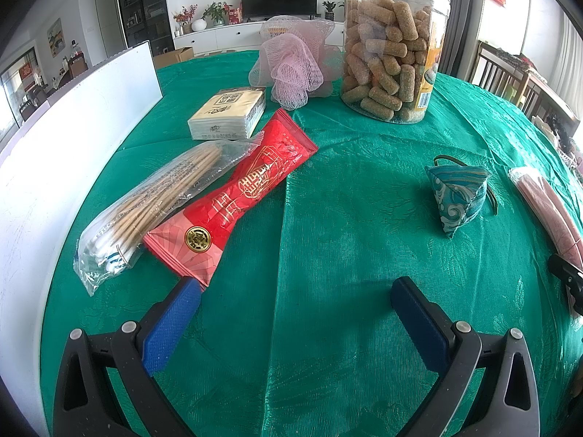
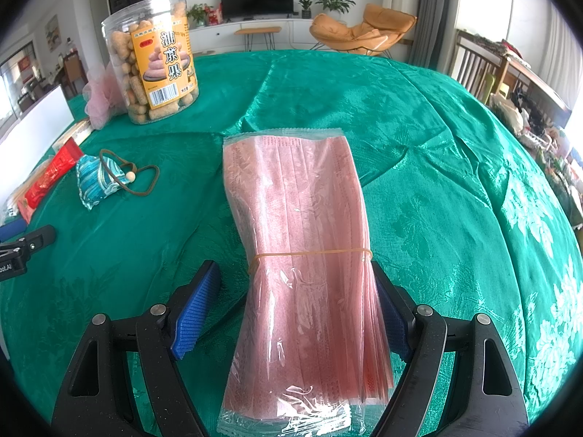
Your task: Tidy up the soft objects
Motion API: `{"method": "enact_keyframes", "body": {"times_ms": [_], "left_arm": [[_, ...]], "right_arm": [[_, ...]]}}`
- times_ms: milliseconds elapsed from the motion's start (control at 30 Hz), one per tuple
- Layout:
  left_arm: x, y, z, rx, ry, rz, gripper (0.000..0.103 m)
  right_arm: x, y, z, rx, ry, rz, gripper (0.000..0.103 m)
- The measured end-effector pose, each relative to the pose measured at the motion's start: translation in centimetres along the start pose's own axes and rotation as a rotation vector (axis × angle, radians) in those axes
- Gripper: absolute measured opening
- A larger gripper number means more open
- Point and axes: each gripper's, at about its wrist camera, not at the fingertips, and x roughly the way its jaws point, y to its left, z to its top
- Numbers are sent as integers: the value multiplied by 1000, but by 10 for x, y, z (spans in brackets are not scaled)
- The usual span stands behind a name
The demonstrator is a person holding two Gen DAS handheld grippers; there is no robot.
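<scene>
Landmark: clear round plastic jar (image 1: 395,47) of brown cylinder snacks, standing on the green patterned tablecloth (image 1: 346,218). The jar's orange label shows in the right wrist view: large characters 油京果 above a barcode; smaller print unreadable.

Pink mesh bath puff (image 1: 295,62): touching the jar's left side.
Cream tissue pack (image 1: 227,113) with dark square emblem: left of and nearer than the jar; writing too small to read.
Red foil packet (image 1: 233,200) with gold characters and a round gold seal: in front of the tissue pack, further from the jar.
Clear bag of wooden-stick cotton swabs (image 1: 153,200): touching the red packet's left edge.
Teal wave-pattern fabric sachet (image 1: 459,196) with brown cord: in front of the jar, well apart.
Clear-wrapped stack of pink face masks (image 2: 309,255), bound by a yellow rubber band (image 2: 309,254): right of the sachet, furthest from the jar.

Left gripper (image 1: 295,295): blue pads spread wide, empty, above bare cloth.
Right gripper (image 2: 298,309): jaws apart, straddling the mask pack; the right pad seems to touch it, the left stands clear.
</scene>
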Motion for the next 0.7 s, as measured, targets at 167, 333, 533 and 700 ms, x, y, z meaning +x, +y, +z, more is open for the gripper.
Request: {"method": "enact_keyframes", "body": {"times_ms": [167,333,533,700], "left_arm": [[0,0,-1,0,0,0,103],[0,1,1,41,48,-33,103],[-35,42,2,9,273,-192,102],[-80,68,72,40,79,-165,103]], "right_arm": [[0,0,0,0,0,1,82],[0,0,0,0,0,1,82],[0,0,1,0,0,7,83],[0,0,0,0,-1,8,83]]}}
